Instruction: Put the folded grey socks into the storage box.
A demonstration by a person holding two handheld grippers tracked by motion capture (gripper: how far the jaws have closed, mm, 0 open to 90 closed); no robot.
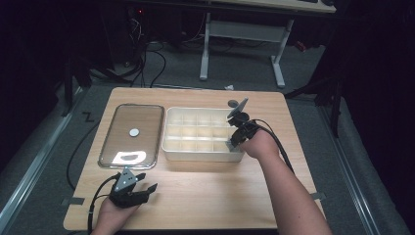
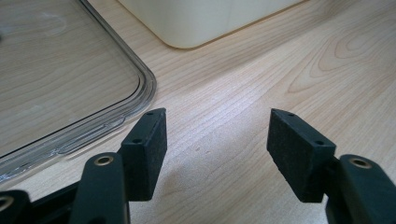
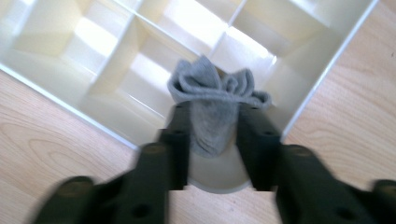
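Grey cloth pinched over the divided box's corner.

High view: the right gripper [image 1: 234, 139] hangs over the near right corner of the divided box [image 1: 169, 147]; the left gripper [image 1: 142, 191] rests on the table [image 1: 220, 196], below the clear lid [image 1: 154, 129].
Left gripper view: jaws wide apart, holding nothing.
Right gripper view: jaws clamp a bunched grey cloth [image 3: 212, 100] above a corner compartment.

Right gripper view motion-blurred; grey sock [image 3: 212, 109] lower end hidden between jaws. Divided box [image 3: 327, 74] cut off at top edge. Small round object [image 1: 134, 131] on clear lid [image 1: 110, 142]: too small, possibly sticker.
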